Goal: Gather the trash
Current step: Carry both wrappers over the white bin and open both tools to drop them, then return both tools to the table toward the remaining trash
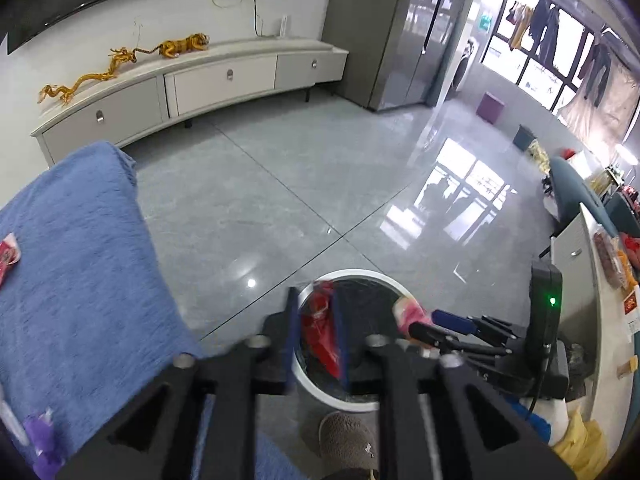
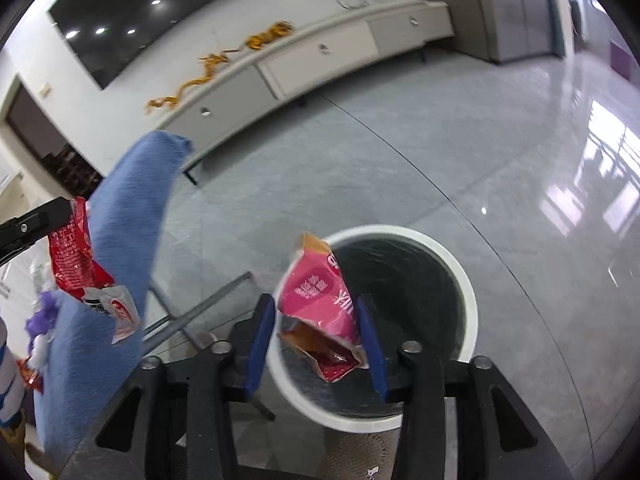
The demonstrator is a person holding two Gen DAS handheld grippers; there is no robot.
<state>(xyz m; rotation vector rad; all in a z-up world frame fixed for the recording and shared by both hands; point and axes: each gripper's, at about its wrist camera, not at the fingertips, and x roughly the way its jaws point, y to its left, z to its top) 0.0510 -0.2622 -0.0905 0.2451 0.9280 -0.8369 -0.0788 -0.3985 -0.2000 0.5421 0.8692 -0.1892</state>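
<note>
Over the white-rimmed bin [image 1: 352, 276] [image 2: 400, 232] with a dark liner, both grippers point down. In my left gripper [image 1: 315, 340] a red wrapper [image 1: 320, 332] hangs between the blue pads, with a gap at the left pad, so the jaws stand apart and open. From the right wrist view, the same red wrapper [image 2: 80, 264] dangles at the left gripper's tip [image 2: 66, 210]. My right gripper [image 2: 316, 340] is open too, with a pink snack bag [image 2: 320, 300] loose between its pads, leaning on the right one. The left wrist view shows that pink bag [image 1: 408, 312] at the right gripper [image 1: 436, 326].
A table under a blue cloth [image 1: 80, 260] [image 2: 120, 240] stands left of the bin, with a small red wrapper [image 1: 8, 258] and a purple wrapper [image 1: 38, 436] [image 2: 44, 312] on it. A slippered foot [image 1: 346, 440] is near the bin. A long white cabinet [image 1: 200, 88] lines the far wall.
</note>
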